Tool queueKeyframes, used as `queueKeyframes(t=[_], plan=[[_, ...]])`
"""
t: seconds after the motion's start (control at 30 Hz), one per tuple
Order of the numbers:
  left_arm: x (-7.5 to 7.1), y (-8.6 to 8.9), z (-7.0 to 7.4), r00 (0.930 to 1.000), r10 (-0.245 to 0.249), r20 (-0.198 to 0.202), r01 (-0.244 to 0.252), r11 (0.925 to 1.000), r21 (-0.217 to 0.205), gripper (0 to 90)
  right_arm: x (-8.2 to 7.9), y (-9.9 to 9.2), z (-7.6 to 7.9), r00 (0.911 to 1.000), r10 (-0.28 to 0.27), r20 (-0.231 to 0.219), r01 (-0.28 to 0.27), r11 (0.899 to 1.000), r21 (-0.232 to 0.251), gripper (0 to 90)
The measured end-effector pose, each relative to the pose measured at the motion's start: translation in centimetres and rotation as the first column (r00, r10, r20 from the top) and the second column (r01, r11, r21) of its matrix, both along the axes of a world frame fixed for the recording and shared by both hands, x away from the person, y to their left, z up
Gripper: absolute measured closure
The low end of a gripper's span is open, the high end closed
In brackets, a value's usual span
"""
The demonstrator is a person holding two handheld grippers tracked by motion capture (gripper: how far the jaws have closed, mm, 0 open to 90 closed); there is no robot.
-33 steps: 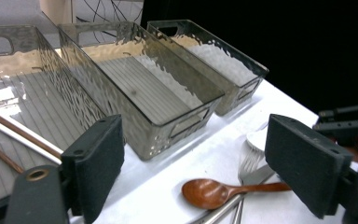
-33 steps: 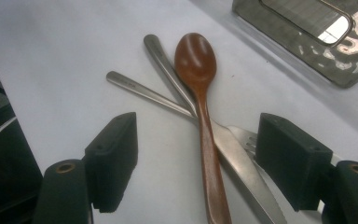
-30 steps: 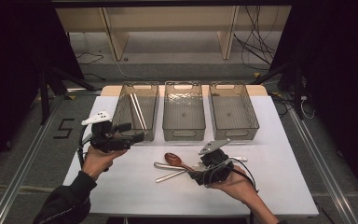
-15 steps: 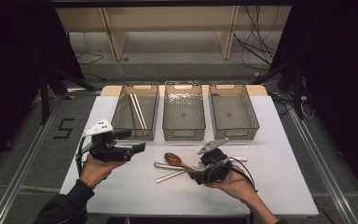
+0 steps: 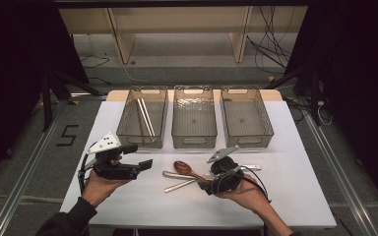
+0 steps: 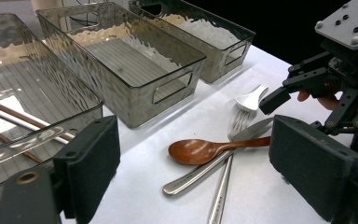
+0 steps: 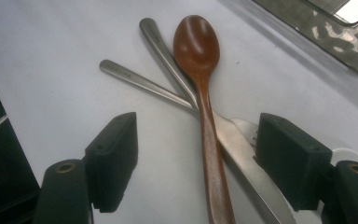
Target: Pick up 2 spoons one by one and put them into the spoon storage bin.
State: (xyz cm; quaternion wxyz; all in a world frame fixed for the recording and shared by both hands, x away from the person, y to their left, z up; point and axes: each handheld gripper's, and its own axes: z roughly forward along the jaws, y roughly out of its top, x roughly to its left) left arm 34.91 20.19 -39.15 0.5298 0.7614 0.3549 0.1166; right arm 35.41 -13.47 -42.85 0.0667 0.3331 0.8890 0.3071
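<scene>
A brown wooden spoon [image 5: 183,167] lies on the white table [image 5: 295,196], crossed over metal cutlery [image 5: 177,186]. My right gripper [image 5: 207,183] points left at it. In the right gripper view the wooden spoon [image 7: 196,42] runs its handle between the jaws of the right gripper [image 7: 204,154], which stand open and apart from it on both sides. A knife blade [image 7: 240,147] and fork tines lie under the handle. My left gripper [image 5: 139,158] hovers at the table's left, open and empty, aimed right. Seen past the left gripper [image 6: 196,161], the wooden spoon [image 6: 200,150] lies ahead.
Three clear bins stand in a row at the back: the left bin [image 5: 126,129] holds chopsticks [image 5: 145,117], the middle bin [image 5: 194,140] and right bin [image 5: 248,140] look bare. A metal spoon bowl [image 6: 251,99] lies near the right hand.
My left gripper has drawn back from the left bin toward the table's front edge and slightly right. The right gripper and the cutlery have stayed put.
</scene>
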Motion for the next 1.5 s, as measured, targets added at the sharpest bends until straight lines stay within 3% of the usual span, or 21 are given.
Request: queueKeyframes(t=[0.33,0.53,0.8,1.13,1.5], plan=[[-0.5,0.2,-0.1,1.0000,0.007,0.005,-0.007,1.0000,0.006,15.9,0.7,0.3,-0.7,0.9988,-0.015,-0.046,0.014,0.999,-0.039,40.2],[-0.5,0.3,-0.2,1.0000,0.005,0.006,-0.005,1.0000,0.007,15.9,0.9,0.8,-1.4,0.9976,0.003,-0.069,-0.009,0.997,-0.081,44.7],[-0.6,0.3,-0.2,1.0000,0.003,0.008,-0.003,1.0000,0.005,15.9,1.3,1.3,-2.1,0.9962,0.002,-0.087,-0.014,0.990,-0.138,57.6],[-0.6,0.0,-0.4,0.9999,-0.008,0.006,0.008,0.9998,0.017,15.9,1.3,2.3,-2.8,0.9919,0.037,-0.121,-0.058,0.984,-0.171,66.1],[-0.6,0.0,-0.5,1.0000,-0.008,0.005,0.008,0.9999,0.012,15.9,1.9,3.2,-3.3,0.9905,0.024,-0.135,-0.049,0.981,-0.186,70.5]])
